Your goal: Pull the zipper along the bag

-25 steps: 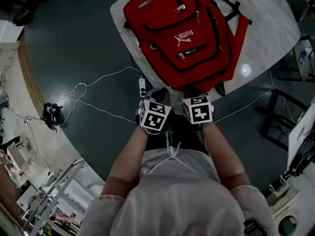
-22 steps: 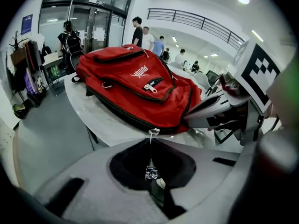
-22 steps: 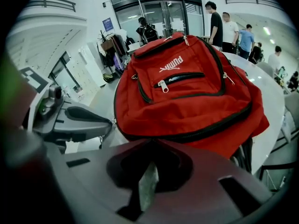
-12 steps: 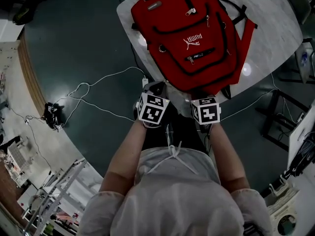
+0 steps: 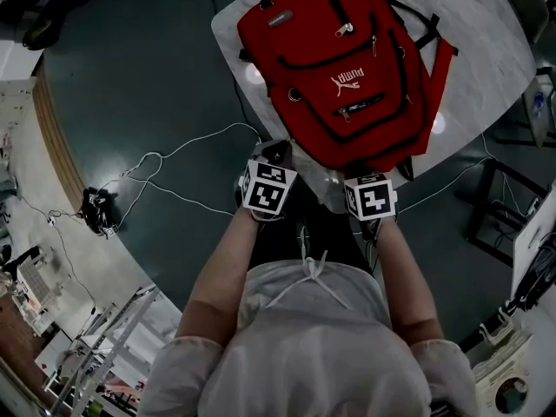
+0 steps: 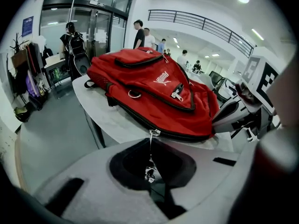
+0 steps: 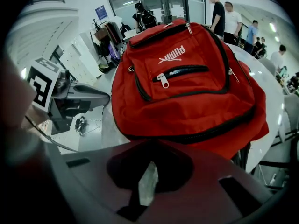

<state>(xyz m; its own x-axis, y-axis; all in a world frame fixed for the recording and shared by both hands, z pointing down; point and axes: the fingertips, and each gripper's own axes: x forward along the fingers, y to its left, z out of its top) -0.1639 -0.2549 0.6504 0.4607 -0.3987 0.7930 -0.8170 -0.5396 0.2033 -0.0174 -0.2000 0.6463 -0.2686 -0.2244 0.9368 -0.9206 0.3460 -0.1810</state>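
A red backpack [image 5: 347,76] lies flat on a round white table [image 5: 486,50], front pockets up. My left gripper [image 6: 150,171] is shut on the thin metal zipper pull [image 6: 150,148], which hangs from the slider [image 6: 153,132] on the black main zipper along the bag's near edge. In the head view the left gripper [image 5: 276,156] sits at the bag's near left corner. My right gripper [image 5: 367,179] is at the near right corner. Its jaws stand slightly apart with a pale sliver showing between them, just below the red fabric [image 7: 187,78]; nothing is between them.
The table's edge runs right under both grippers. On the dark floor to the left lie white cables [image 5: 174,159]. A black metal frame [image 5: 486,198] stands to the right. Several people [image 7: 219,13] stand far behind the table.
My left gripper has slid leftward along the bag's near edge with the zipper pull, widening the space between the two marker cubes. The right gripper has stayed at the bag's corner.
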